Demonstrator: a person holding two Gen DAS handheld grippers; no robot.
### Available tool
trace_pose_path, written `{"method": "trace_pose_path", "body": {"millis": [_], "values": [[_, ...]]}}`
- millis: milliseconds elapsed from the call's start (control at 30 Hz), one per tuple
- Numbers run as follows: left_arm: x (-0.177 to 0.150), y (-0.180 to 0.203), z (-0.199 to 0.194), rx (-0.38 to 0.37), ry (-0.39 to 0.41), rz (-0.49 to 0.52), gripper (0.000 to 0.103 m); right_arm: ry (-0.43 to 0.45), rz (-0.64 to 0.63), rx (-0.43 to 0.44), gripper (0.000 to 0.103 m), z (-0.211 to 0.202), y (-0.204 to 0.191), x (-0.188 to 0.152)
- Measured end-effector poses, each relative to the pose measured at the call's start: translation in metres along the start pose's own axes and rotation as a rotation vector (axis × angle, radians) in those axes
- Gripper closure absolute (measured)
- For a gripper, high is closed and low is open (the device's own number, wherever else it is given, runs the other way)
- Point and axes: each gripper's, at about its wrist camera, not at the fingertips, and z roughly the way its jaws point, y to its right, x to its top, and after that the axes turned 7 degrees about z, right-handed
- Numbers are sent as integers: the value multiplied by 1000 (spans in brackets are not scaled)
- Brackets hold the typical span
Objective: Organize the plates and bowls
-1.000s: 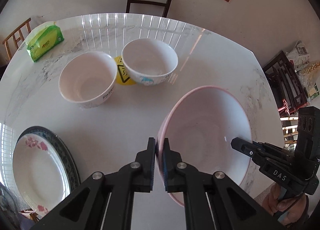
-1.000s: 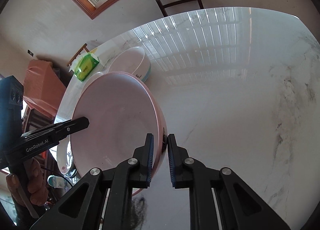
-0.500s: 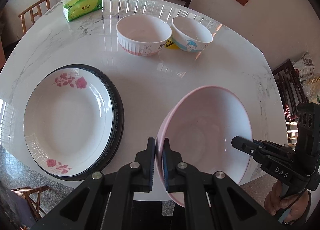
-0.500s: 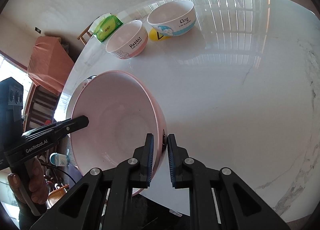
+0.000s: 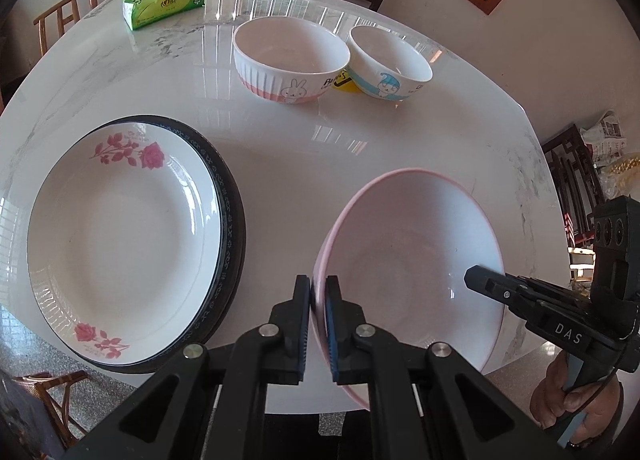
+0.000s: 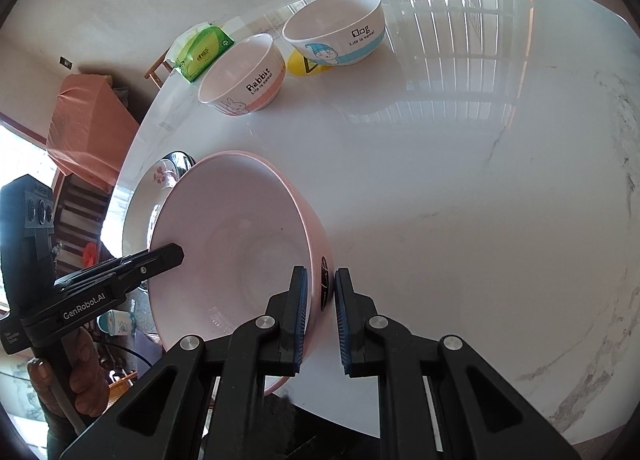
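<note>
Left wrist view, grip: the left gripper (image 5: pixel 319 316) pinches the near-left rim of a large pink bowl (image 5: pixel 408 276), one pad inside the wall and one outside.
Left wrist view, partner: the right gripper (image 5: pixel 480 278) reaches in from the right and is clamped on the opposite rim, so the bowl hangs between two hands, tilted, above the near edge of the marble table (image 5: pixel 320 148).
Left wrist view, handling: glazed, rigid and probably weighty for its size; a slick rim held at two narrow points looks liable to slip or chip if knocked.
Left wrist view, room: the rose plate (image 5: pixel 120 228) sits on a dark-rimmed plate (image 5: pixel 234 220) just left of the bowl; bare tabletop lies between it and the rabbit bowl (image 5: pixel 290 60) and dog bowl (image 5: pixel 390 64) farther back.
Right wrist view, grip: the right gripper (image 6: pixel 320 300) has its pads closed on the bowl wall near a small dark mark.
Right wrist view, edges: the table edge runs under the bowl, part of which overhangs the floor.
Right wrist view, room: broad open marble lies to the right; a green tissue pack (image 6: pixel 204 48) sits far off by the rabbit bowl.
</note>
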Motion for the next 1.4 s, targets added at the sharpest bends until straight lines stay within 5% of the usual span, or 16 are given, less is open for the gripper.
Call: {"method": "trace_pose_path", "body": {"millis": [233,467,767,1167,1400], "values": [[0,-1,-1,-51,28,40,74,20,-30,22,84,-1,-1,2],[1,7,-36,66,163,154,60,121,-73,70,78,-29,-4,12],[52,-26,-51,55,203,73,59,92,-129,136,78,-43,-38,45],[141,-65,-17,53,145,21,58,-25,-20,144,78,9,-60,117],[167,-79,16,44,89,-4,58,-48,23,107,78,43,-65,146]]}}
